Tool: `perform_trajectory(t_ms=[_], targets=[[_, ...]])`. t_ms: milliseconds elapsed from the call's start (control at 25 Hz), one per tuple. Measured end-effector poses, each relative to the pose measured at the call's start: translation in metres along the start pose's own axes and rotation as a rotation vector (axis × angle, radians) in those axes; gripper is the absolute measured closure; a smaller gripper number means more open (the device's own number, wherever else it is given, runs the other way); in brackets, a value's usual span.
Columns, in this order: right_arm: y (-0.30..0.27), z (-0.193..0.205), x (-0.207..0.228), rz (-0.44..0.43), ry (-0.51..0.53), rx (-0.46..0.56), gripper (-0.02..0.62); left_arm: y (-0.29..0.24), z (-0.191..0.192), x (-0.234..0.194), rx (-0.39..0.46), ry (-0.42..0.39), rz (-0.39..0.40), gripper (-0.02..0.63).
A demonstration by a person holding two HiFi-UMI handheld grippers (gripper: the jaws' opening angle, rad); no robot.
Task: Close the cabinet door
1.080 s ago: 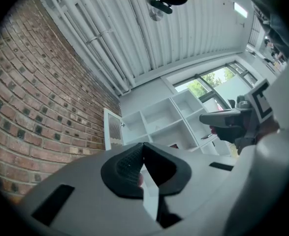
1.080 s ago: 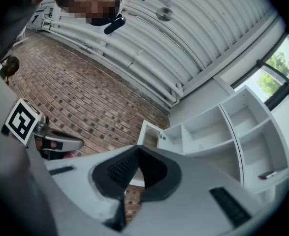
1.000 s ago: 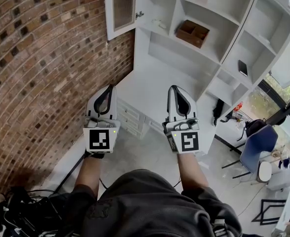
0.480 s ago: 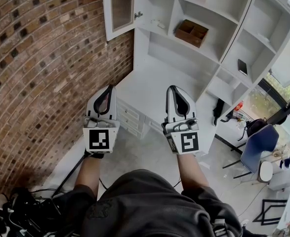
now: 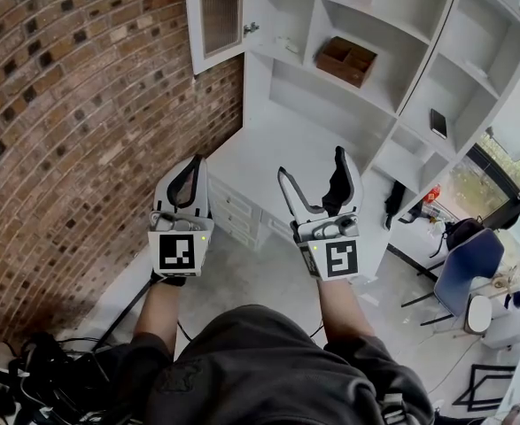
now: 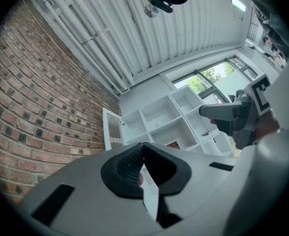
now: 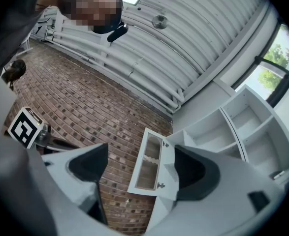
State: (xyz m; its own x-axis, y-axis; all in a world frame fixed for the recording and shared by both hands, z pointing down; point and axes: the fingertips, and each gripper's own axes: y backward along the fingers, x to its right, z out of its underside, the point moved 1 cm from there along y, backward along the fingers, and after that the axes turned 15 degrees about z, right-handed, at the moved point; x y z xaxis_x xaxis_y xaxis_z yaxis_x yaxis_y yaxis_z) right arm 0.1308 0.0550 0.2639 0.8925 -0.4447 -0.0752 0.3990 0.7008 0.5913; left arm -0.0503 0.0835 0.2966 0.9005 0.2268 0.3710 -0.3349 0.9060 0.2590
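The white cabinet door [image 5: 215, 14] with a mesh panel stands swung open at the upper left of the white shelf unit [image 5: 330, 104], against the brick wall. In the right gripper view the door [image 7: 151, 162] shows between the jaws but far off. My right gripper [image 5: 311, 166] is held up in front of the shelves, its jaws opening wide with nothing between them. My left gripper [image 5: 191, 165] is beside it, shut and empty, pointing at the shelves and the door [image 6: 113, 132].
A brick wall [image 5: 73, 131] runs along the left. A brown wooden box [image 5: 345, 60] and a dark book [image 5: 438, 122] sit on shelves. White drawers [image 5: 233, 211] lie below. A blue chair [image 5: 459, 268] stands at right, cables [image 5: 29, 370] on the floor at lower left.
The right gripper's jaws have gone from shut to wide open. Both hands have stayed in place, and the door has not moved.
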Motion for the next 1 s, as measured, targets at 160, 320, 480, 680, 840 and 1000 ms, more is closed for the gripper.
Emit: perform_trajectory(t_ms=[160,320,480,680,840,1000], targets=[[0.002,0.002,0.005,-0.01,0.013,0.011,0.184,-0.003,0.001,0.005,-0.006,-0.017,-0.014,0.604],[0.001,0.004,0.009,-0.032,0.001,-0.003,0.184,-0.004,0.003,0.015,-0.017,-0.004,-0.028,0.603],[-0.005,0.014,0.009,-0.059,-0.002,-0.008,0.184,-0.003,0.014,0.017,-0.042,-0.002,-0.045,0.604],[-0.02,0.029,0.004,-0.054,0.004,-0.006,0.184,-0.008,0.034,0.003,-0.051,0.023,-0.059,0.604],[-0.047,0.049,-0.003,-0.05,0.02,0.003,0.184,-0.026,0.054,-0.023,-0.032,0.031,-0.061,0.604],[-0.079,0.071,-0.011,-0.048,0.04,0.011,0.184,-0.051,0.077,-0.051,-0.018,0.033,-0.053,0.604]])
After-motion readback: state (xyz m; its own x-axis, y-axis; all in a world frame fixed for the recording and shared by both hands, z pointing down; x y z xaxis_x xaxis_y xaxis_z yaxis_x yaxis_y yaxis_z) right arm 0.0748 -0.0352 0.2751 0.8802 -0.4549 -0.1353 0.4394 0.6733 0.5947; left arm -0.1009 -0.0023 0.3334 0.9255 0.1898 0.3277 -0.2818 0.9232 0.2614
